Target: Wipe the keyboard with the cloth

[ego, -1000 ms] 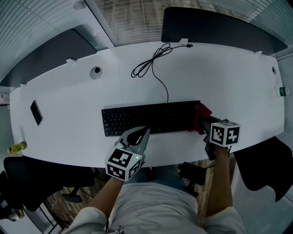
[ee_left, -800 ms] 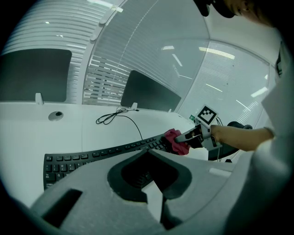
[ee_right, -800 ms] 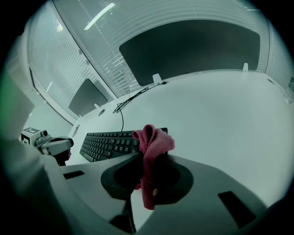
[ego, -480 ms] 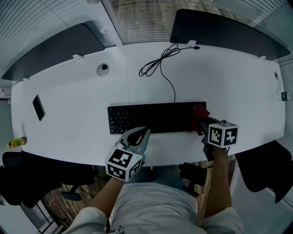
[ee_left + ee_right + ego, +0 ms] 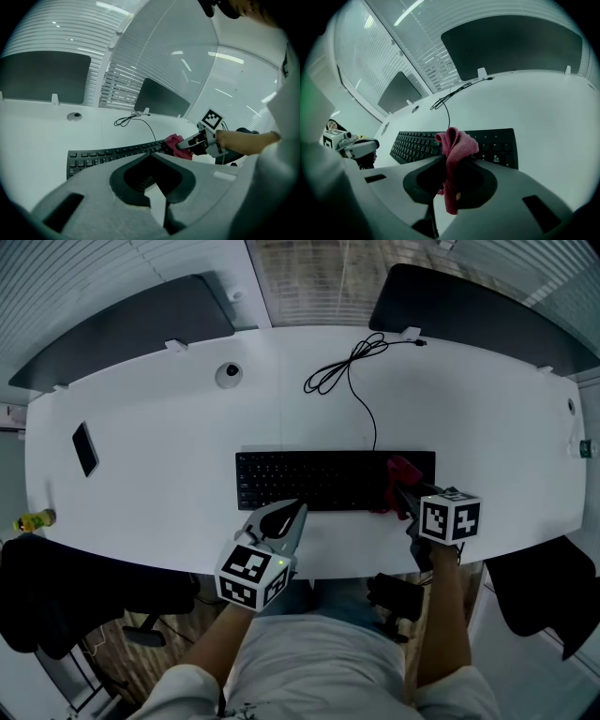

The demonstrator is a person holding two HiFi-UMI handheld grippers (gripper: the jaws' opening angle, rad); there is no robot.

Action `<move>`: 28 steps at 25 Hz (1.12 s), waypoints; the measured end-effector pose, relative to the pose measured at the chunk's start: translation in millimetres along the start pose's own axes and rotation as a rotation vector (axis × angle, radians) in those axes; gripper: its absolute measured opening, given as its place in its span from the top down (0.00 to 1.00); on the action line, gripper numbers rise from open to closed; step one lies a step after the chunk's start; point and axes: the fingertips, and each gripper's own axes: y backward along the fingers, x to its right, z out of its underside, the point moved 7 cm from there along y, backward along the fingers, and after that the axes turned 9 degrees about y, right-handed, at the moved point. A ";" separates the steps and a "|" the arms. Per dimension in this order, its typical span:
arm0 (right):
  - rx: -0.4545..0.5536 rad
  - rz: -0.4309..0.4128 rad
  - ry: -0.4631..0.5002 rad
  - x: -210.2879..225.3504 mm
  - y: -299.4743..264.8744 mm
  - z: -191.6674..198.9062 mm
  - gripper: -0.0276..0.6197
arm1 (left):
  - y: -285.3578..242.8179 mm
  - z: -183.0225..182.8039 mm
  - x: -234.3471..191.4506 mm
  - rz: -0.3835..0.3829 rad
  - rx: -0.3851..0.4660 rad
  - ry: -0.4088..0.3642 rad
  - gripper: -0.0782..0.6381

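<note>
Right gripper [image 5: 400, 493] shifted left along keyboard [image 5: 314, 480] | clamped on red cloth [image 5: 401, 471], resting on keyboard's right end | left gripper [image 5: 296, 511] closed, empty, at near edge | white desk [image 5: 159, 451], dark partition screens [image 5: 122, 313] behind.

The cloth [image 5: 397, 476] covers the keys at the right end of the keyboard [image 5: 319, 480]. In the left gripper view, the body of the left gripper [image 5: 153, 157] hides the keyboard's near edge. A small yellowish object [image 5: 31, 519] at the left rim of the bench [image 5: 159, 437] is too small to identify.
</note>
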 end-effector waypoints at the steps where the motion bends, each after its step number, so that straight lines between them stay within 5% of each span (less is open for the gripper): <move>1: -0.002 -0.004 0.004 -3.7 -2.1 -1.0 0.87 | 2.1 0.0 -1.8 -0.002 0.002 0.003 0.88; 28: -0.047 -0.114 0.091 -101.9 -57.9 -24.6 0.87 | 62.0 9.5 -59.6 -0.071 0.055 0.064 0.88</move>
